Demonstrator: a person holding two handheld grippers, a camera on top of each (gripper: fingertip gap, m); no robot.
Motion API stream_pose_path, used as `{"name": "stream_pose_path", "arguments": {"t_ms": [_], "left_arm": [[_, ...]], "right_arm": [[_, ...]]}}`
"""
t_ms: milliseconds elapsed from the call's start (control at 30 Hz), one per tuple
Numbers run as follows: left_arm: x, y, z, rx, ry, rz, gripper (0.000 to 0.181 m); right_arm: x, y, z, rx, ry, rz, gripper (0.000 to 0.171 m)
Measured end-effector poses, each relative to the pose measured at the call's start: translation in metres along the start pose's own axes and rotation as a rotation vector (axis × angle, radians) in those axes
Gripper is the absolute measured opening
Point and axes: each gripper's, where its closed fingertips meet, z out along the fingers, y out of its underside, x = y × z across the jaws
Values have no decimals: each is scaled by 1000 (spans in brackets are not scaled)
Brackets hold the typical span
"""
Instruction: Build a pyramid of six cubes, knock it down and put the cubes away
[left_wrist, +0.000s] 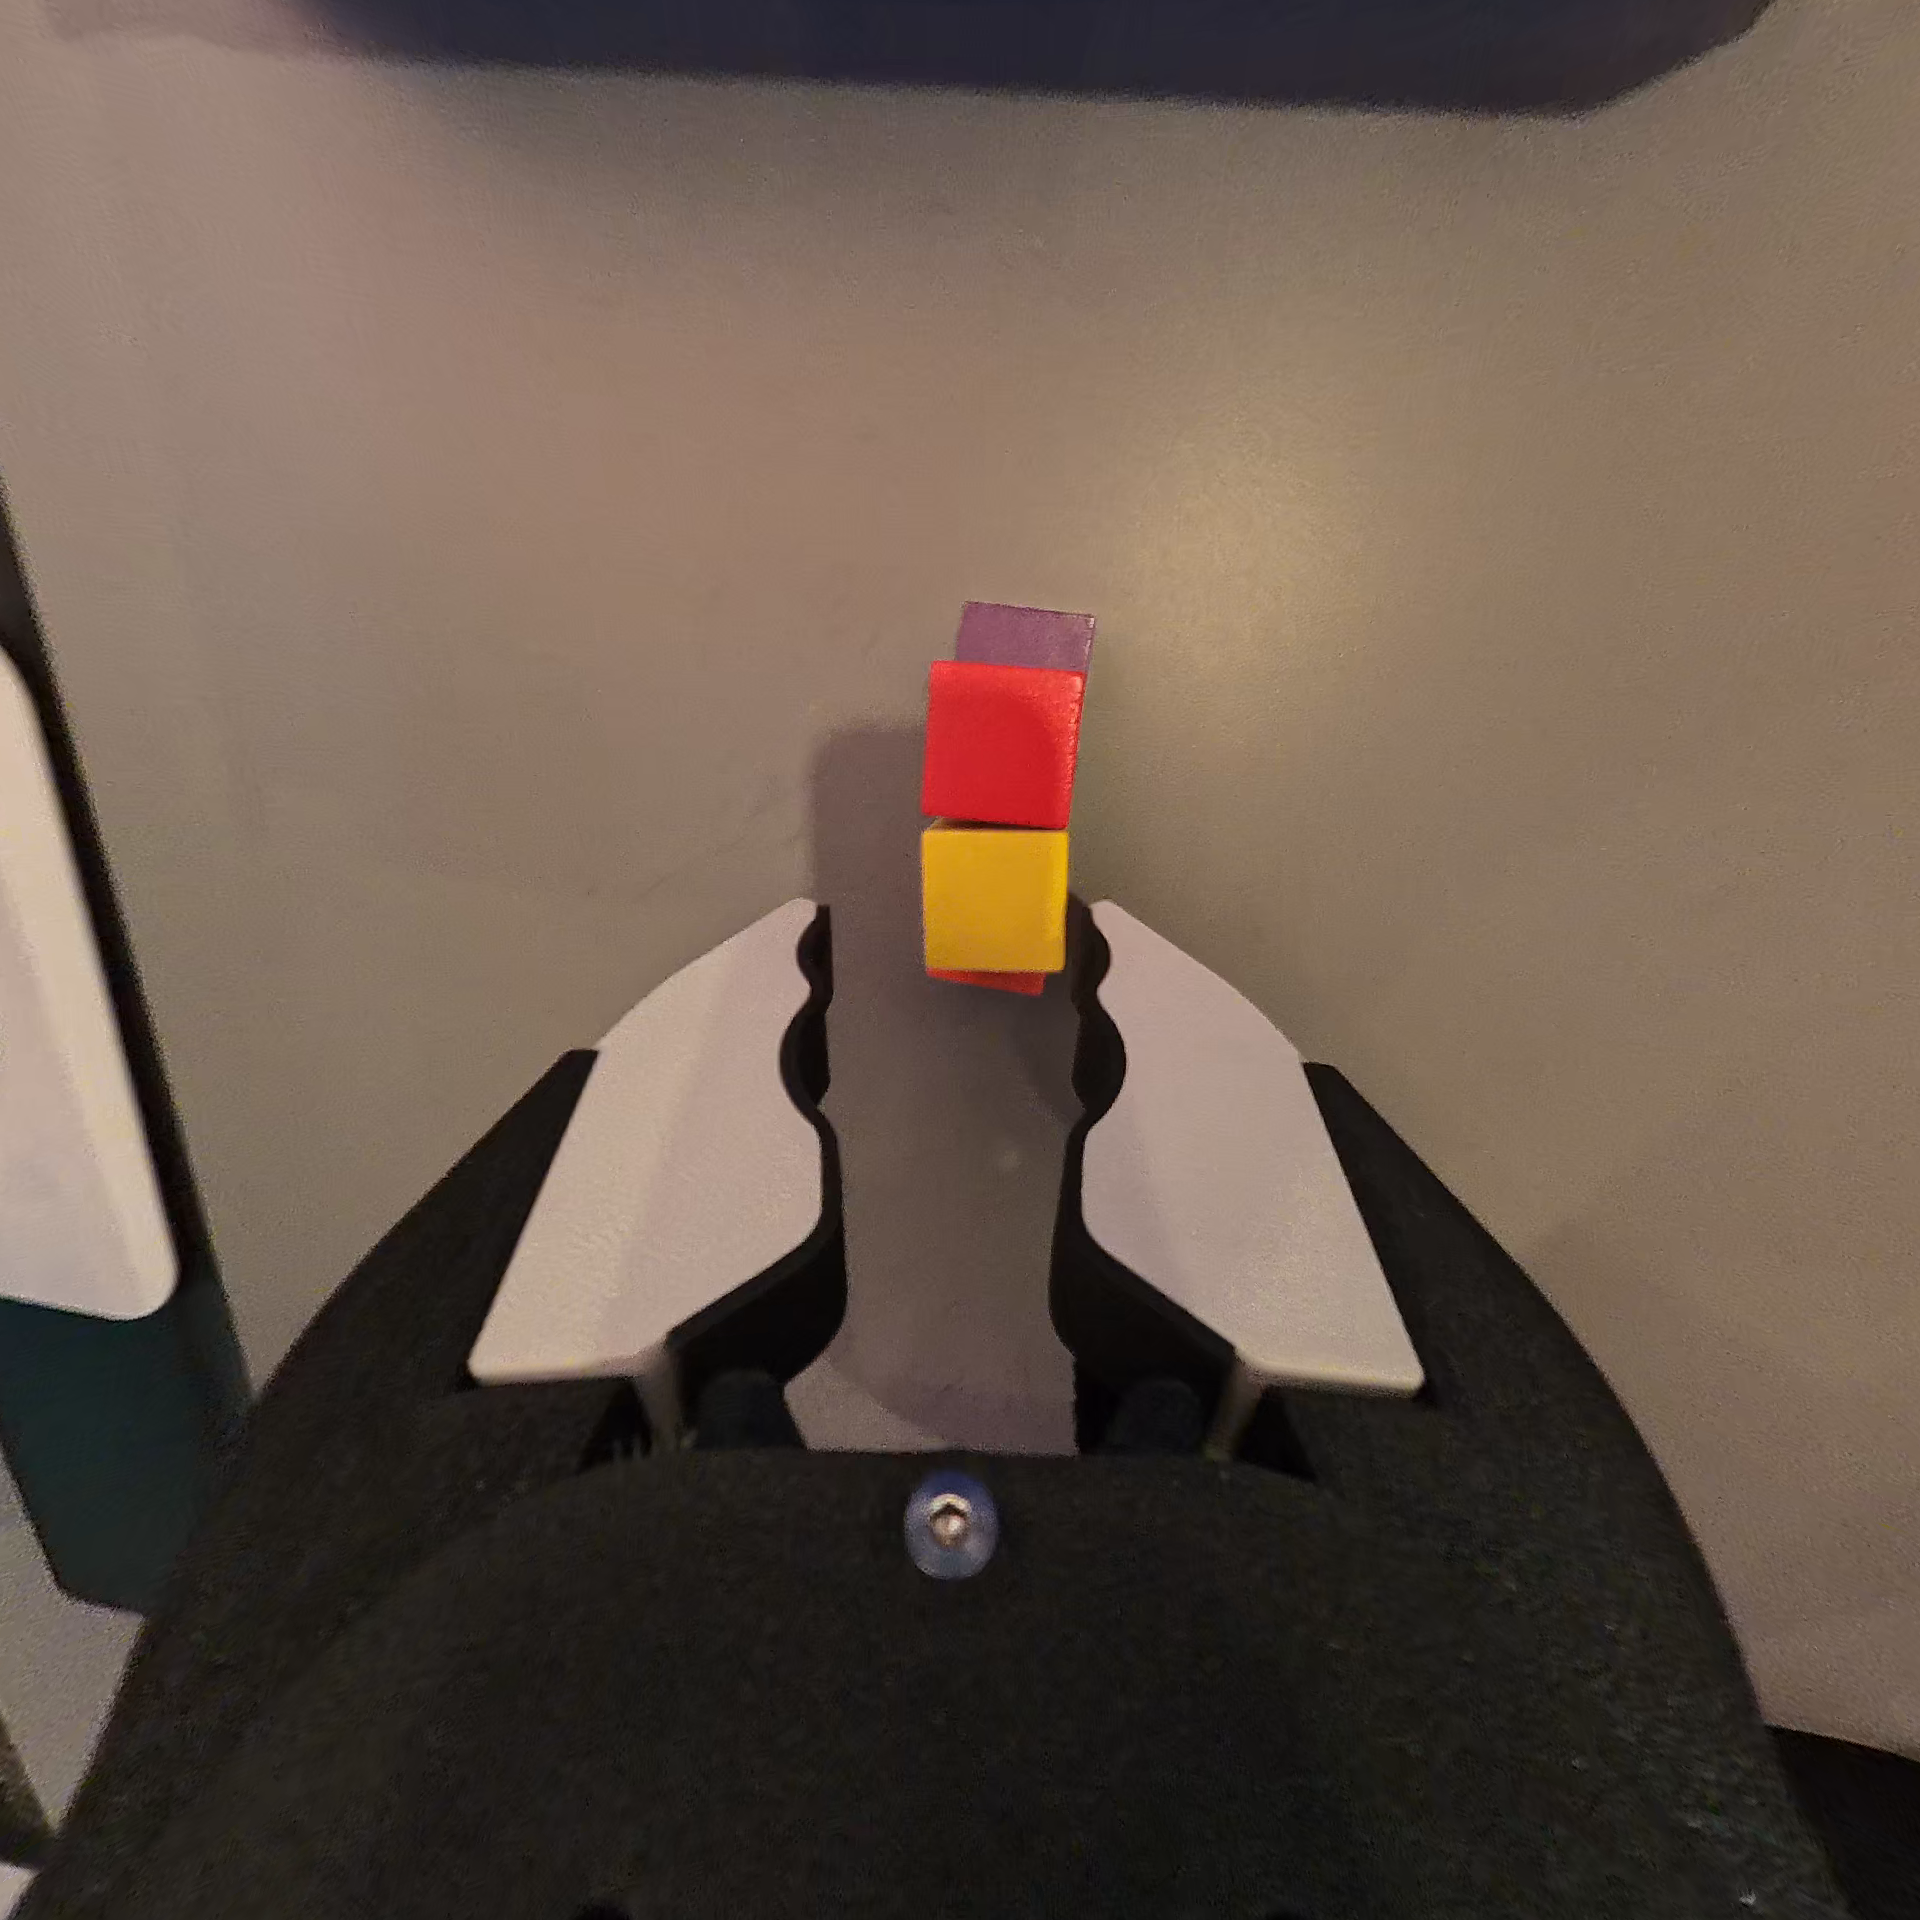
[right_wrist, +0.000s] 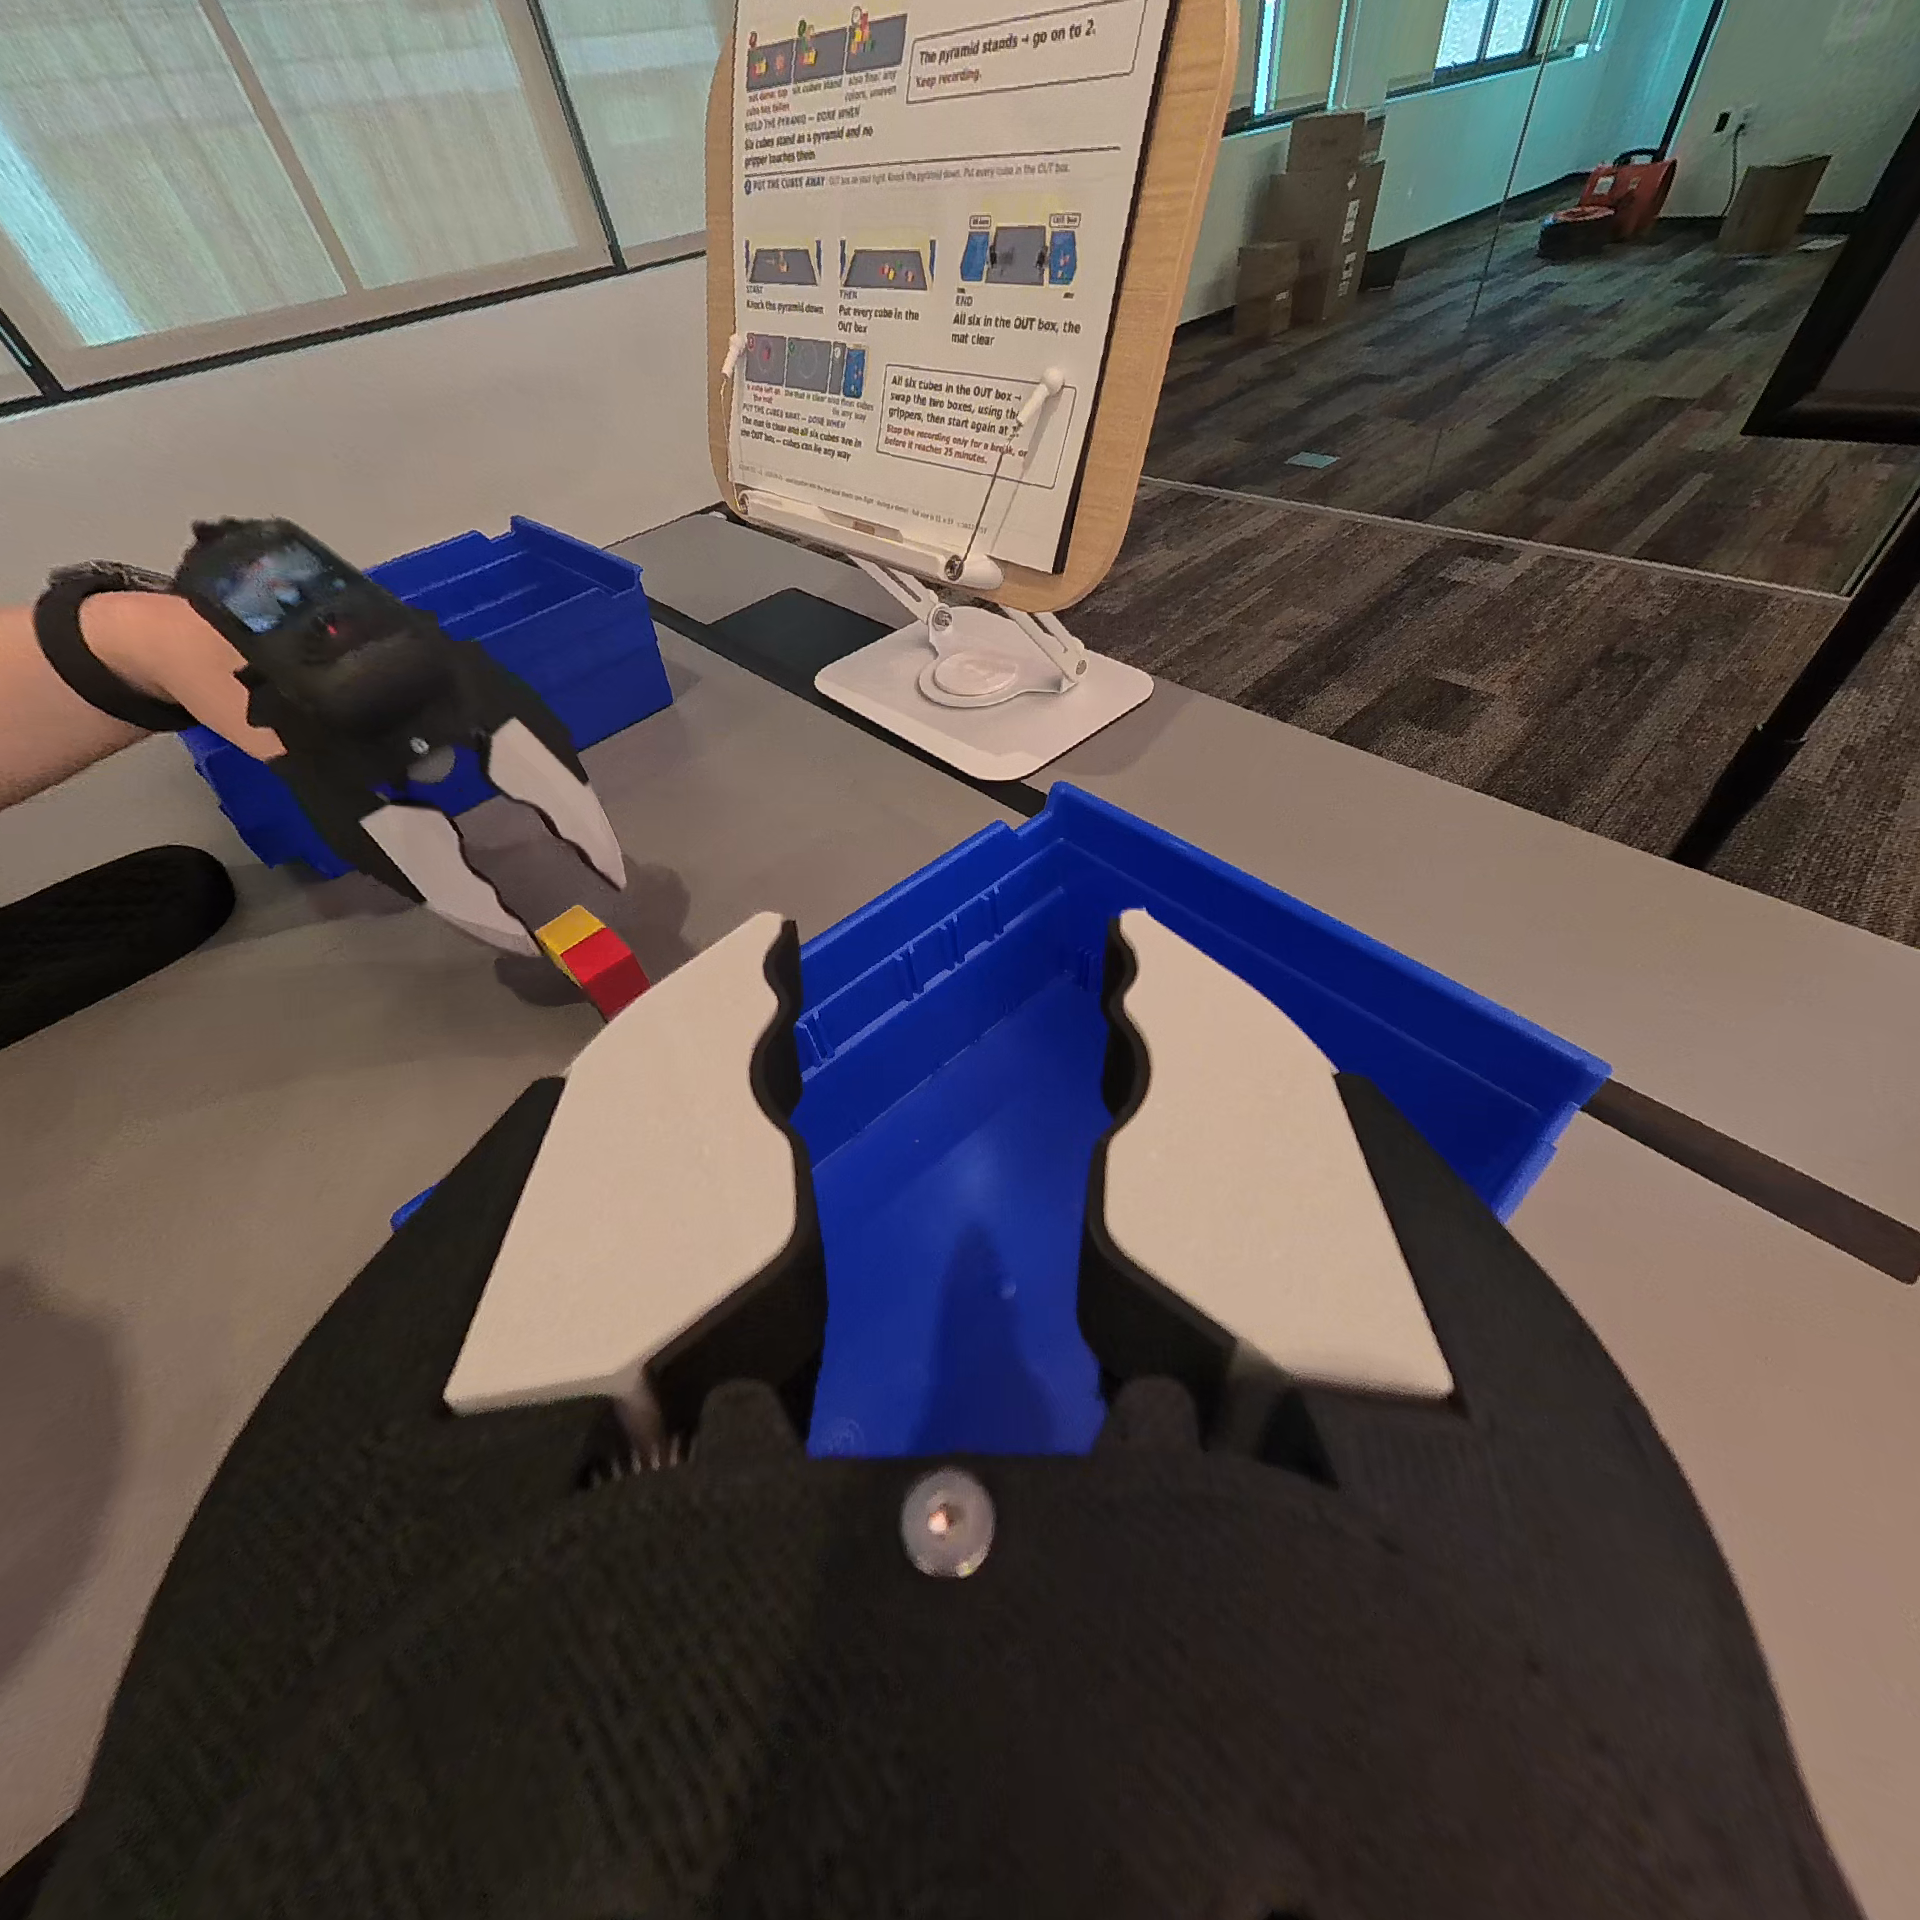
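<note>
In the left wrist view I look down on a short line of cubes on the grey mat (left_wrist: 416, 623): a purple cube (left_wrist: 1023, 639) farthest, a red cube (left_wrist: 1000, 743), then a yellow cube (left_wrist: 994, 899) with a sliver of another red cube (left_wrist: 987, 982) under its near edge. My left gripper (left_wrist: 956, 925) is open, its fingertips on either side of the yellow cube without gripping it. The right wrist view shows the left gripper (right_wrist: 566, 899) tipped down over the yellow cube (right_wrist: 566, 925) and a red cube (right_wrist: 608, 971). My right gripper (right_wrist: 948, 925) is open and empty above a blue bin (right_wrist: 1351, 966).
A second blue bin (right_wrist: 582, 623) stands at the back left behind the left gripper. An instruction board on a white stand (right_wrist: 935, 291) is at the table's far edge. A person's hand (right_wrist: 104, 665) holds the left gripper. A white-and-dark object (left_wrist: 62, 1039) lies at the mat's left edge. My left gripper is the nearer one to the white-and-dark object (left_wrist: 62, 1039): about 25 cm, against 45 cm. The right camera catches it too, in the right wrist view (right_wrist: 903, 715).
</note>
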Motion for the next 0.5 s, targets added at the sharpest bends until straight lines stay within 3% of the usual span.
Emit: {"name": "stream_pose_path", "arguments": {"t_ms": [133,267,400,500], "left_arm": [[-13,-2,-50,106,-86,-39,43],[-40,23,-132,235,-297,-128,43],[-62,103,-194,232,-441,-300,40],[-78,181,-203,147,-495,-475,39]], "right_arm": [[0,1,-1,-3,0,3,57],[-1,0,-1,-4,1,-3,57],[-7,-8,0,20,-14,-14,57],[-14,-13,1,32,-30,-28,57]]}}
